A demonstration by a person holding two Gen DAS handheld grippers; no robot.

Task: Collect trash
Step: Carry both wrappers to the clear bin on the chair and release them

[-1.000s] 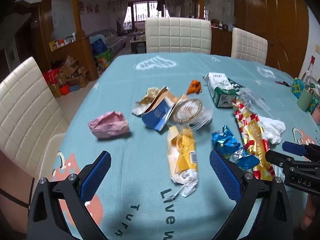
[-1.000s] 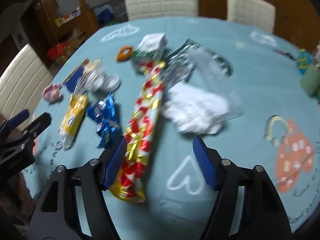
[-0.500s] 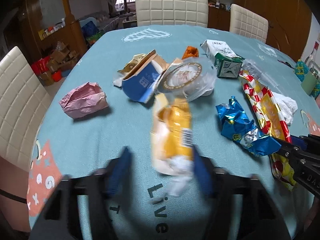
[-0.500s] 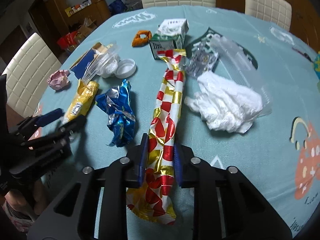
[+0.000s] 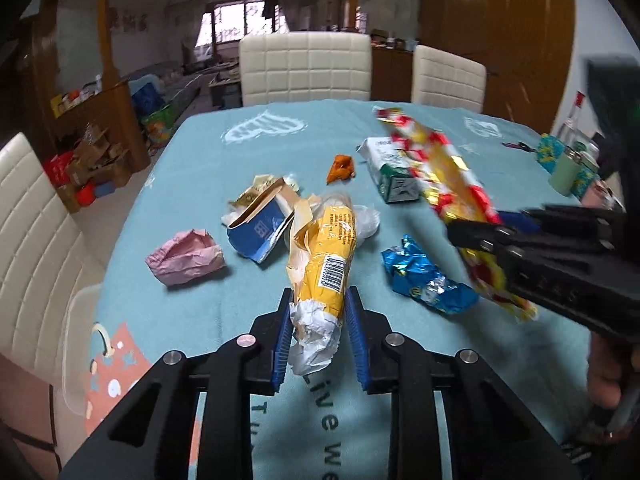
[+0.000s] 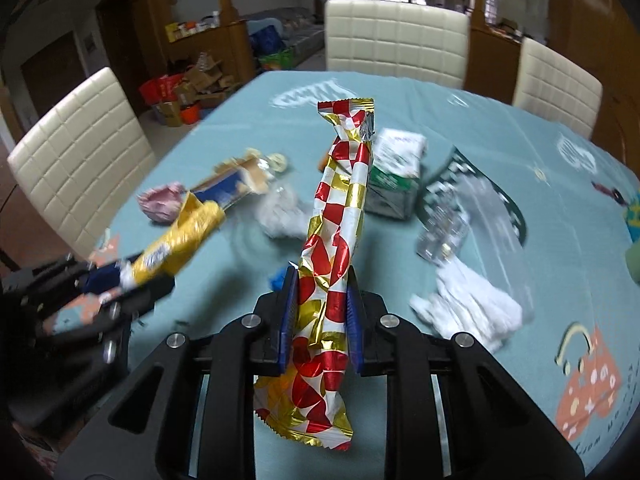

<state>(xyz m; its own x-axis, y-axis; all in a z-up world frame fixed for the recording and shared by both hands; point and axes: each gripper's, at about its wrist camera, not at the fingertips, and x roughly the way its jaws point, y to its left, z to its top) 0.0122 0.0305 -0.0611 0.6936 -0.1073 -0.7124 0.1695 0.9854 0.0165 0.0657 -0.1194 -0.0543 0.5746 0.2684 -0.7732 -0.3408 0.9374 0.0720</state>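
Observation:
My left gripper [image 5: 319, 322] is shut on a yellow snack wrapper [image 5: 328, 256] and holds it lifted above the teal tablecloth [image 5: 208, 168]. My right gripper [image 6: 321, 306] is shut on a long red, white and gold wrapper [image 6: 340, 216] and holds it up in the air. The red wrapper also shows in the left wrist view [image 5: 448, 184], and the yellow one in the right wrist view [image 6: 180, 240]. On the table lie a blue foil wrapper [image 5: 424, 280], a pink crumpled paper [image 5: 184, 258], a torn blue carton [image 5: 260, 224], an orange scrap [image 5: 341, 168] and a green-white carton [image 5: 394, 176].
White crumpled tissue [image 6: 468, 304] and clear plastic packaging [image 6: 460, 216] lie on the table's right side. Cream padded chairs [image 5: 306, 68] stand at the far edge and at the left [image 6: 80, 152]. A green cup [image 5: 568, 170] stands at the right edge.
Both grippers have closed on their wrappers and lifted them off the table. A second ago both were open above the trash.

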